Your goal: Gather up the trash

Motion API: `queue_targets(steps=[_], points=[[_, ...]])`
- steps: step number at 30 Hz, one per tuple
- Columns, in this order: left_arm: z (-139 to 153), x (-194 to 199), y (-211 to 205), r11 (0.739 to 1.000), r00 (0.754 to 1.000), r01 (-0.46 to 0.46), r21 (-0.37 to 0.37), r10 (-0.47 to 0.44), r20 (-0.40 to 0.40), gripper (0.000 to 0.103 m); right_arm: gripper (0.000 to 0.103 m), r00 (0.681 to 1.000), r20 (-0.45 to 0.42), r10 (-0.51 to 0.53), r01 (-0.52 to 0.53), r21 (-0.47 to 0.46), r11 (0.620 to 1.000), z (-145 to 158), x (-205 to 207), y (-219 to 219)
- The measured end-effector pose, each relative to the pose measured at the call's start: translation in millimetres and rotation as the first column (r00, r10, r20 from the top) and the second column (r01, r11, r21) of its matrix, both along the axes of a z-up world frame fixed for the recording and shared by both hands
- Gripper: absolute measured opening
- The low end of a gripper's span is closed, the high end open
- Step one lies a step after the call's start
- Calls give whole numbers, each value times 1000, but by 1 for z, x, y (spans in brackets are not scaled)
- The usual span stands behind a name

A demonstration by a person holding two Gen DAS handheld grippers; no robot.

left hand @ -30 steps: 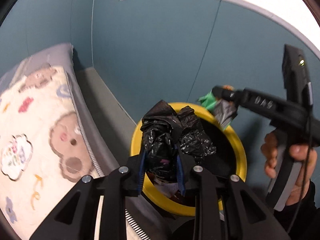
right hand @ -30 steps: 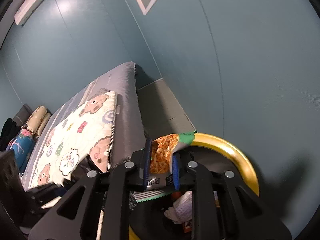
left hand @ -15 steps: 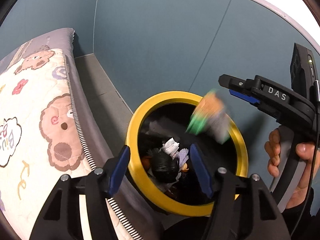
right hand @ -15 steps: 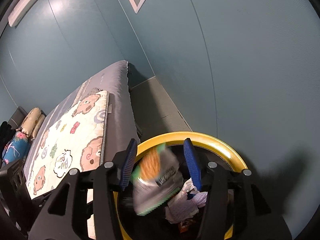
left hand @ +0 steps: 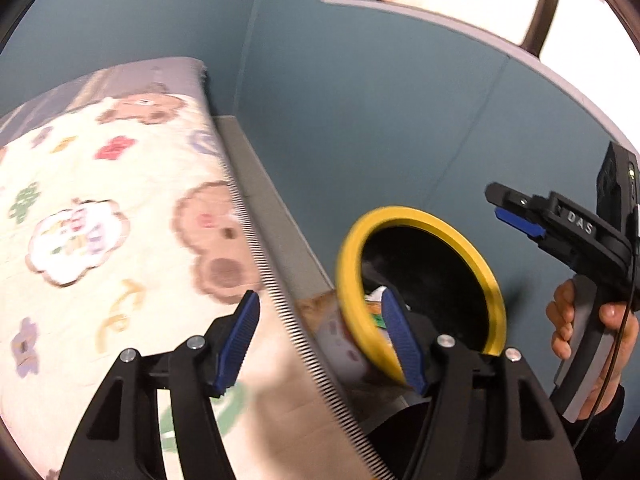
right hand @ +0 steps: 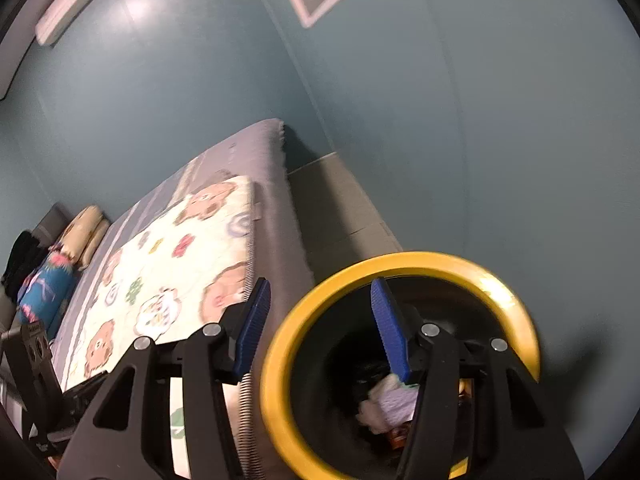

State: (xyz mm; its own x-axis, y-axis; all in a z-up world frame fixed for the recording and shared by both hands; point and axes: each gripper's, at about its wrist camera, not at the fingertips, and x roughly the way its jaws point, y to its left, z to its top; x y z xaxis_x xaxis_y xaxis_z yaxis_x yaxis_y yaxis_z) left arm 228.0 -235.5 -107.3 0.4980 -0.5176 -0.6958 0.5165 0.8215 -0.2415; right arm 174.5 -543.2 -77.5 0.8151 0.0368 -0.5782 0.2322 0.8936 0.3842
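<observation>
The bin with the yellow rim (left hand: 420,216) stands between the bed and the blue wall. Crumpled pale paper (right hand: 388,404) and other trash lie in the yellow-rimmed bin (right hand: 420,260), and a green and orange scrap (left hand: 374,316) shows just inside the rim. My left gripper (left hand: 320,300) is open and empty, over the bed's edge and the bin's left rim. My right gripper (right hand: 320,286) hovers over the bin's left rim; its jaws are opening and nothing is between them. From the left wrist view the right gripper (left hand: 508,210) reaches in beyond the bin, with a hand (left hand: 592,320) on its handle.
A bed with a bear-patterned quilt (left hand: 100,220) fills the left side, its edge close against the bin. A narrow strip of grey floor (left hand: 260,184) runs between bed and wall. Pillows (right hand: 84,232) lie at the bed's far end. The blue wall (right hand: 480,120) stands close behind the bin.
Both grippers opened: the left dropped the black bag and the right the snack wrapper into the bin. The left gripper then swung left toward the bed; the right drew back a little.
</observation>
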Motion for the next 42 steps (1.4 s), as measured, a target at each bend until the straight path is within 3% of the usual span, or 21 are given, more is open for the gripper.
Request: queue_targets(steps=[10, 12, 17, 18, 20, 33, 38, 42], points=[[28, -29, 105, 980, 974, -197, 12, 194, 113, 64, 52, 973, -21, 230, -230, -34, 973, 11, 18, 118], [34, -36, 124, 971, 962, -238, 17, 233, 144, 75, 63, 964, -30, 263, -264, -50, 963, 13, 21, 143], [50, -52, 172, 941, 920, -338, -8, 332, 210, 91, 83, 946, -38, 323, -325, -63, 944, 19, 26, 201], [53, -56, 180, 933, 908, -360, -14, 354, 224, 93, 90, 946, -36, 323, -325, -73, 943, 23, 24, 208], [59, -65, 196, 920, 888, -391, -28, 385, 251, 95, 94, 943, -31, 332, -334, -89, 939, 30, 21, 227], [86, -139, 238, 863, 760, -496, -94, 484, 435, 95, 95, 927, 176, 331, -295, -203, 934, 63, -46, 273], [84, -164, 247, 838, 705, -525, -149, 526, 475, 95, 95, 929, 274, 249, -158, -314, 936, 66, -80, 283], [80, -176, 253, 820, 663, -543, -183, 552, 505, 95, 95, 913, 351, 210, -78, -355, 932, 60, -101, 288]])
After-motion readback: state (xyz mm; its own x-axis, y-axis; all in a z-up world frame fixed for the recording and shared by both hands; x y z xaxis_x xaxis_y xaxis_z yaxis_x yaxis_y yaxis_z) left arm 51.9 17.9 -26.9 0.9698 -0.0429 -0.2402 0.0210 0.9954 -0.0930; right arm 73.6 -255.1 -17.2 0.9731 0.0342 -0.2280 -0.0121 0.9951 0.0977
